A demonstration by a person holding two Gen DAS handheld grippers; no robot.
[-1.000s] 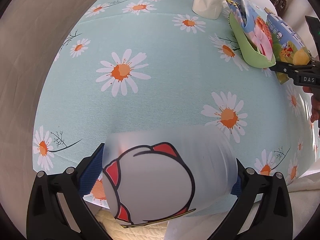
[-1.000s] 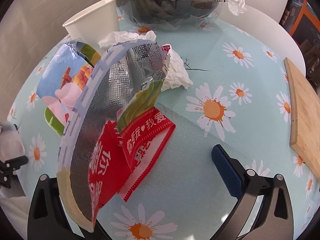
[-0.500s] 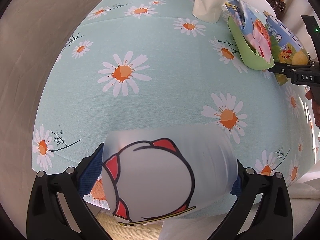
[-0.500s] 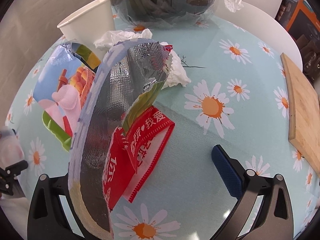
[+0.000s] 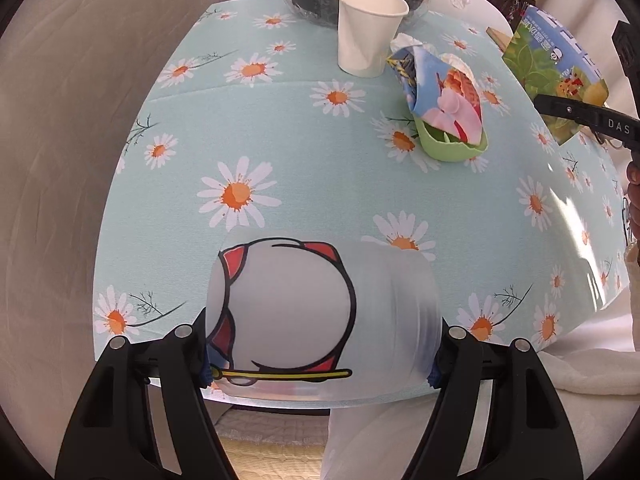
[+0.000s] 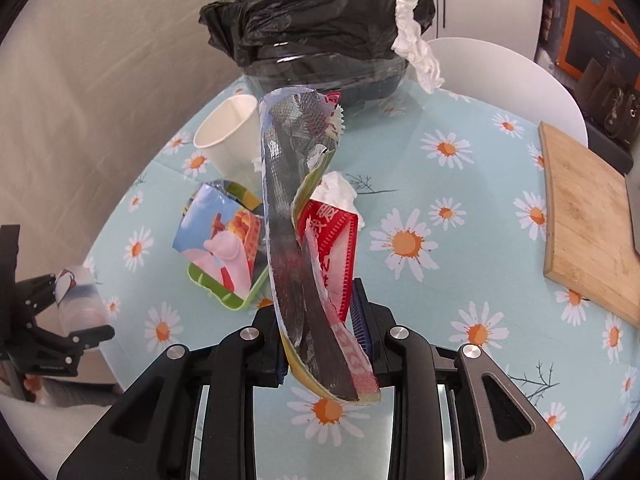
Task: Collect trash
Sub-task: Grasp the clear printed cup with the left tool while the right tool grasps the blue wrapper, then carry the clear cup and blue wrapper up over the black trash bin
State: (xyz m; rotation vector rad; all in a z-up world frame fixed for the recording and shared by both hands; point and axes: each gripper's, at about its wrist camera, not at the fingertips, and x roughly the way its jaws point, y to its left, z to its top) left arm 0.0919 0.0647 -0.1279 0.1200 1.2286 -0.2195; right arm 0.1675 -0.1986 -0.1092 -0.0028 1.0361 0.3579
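Observation:
My left gripper (image 5: 320, 354) is shut on a frosted plastic cup (image 5: 316, 312) with a cartoon face, held over the near table edge; it also shows at the left of the right wrist view (image 6: 76, 300). My right gripper (image 6: 322, 340) is shut on a foil-lined snack wrapper (image 6: 296, 216) with a red wrapper (image 6: 336, 240) bunched against it, lifted above the table. In the left wrist view the same wrapper (image 5: 556, 68) hangs at the far right. A bin with a black bag (image 6: 320, 28) stands at the back of the table.
A white paper cup (image 5: 368, 32), a colourful wrapper in a green tray (image 5: 448, 108) and crumpled tissue (image 6: 340, 192) lie on the daisy tablecloth (image 5: 280, 128). Tissue (image 6: 416, 36) hangs over the bin rim. A wooden board (image 6: 592, 220) lies at the right.
My right gripper has closed on the wrappers and lifted them up off the table. My left gripper, still holding the cup, has pulled back and tilted up, showing more of the table and bin.

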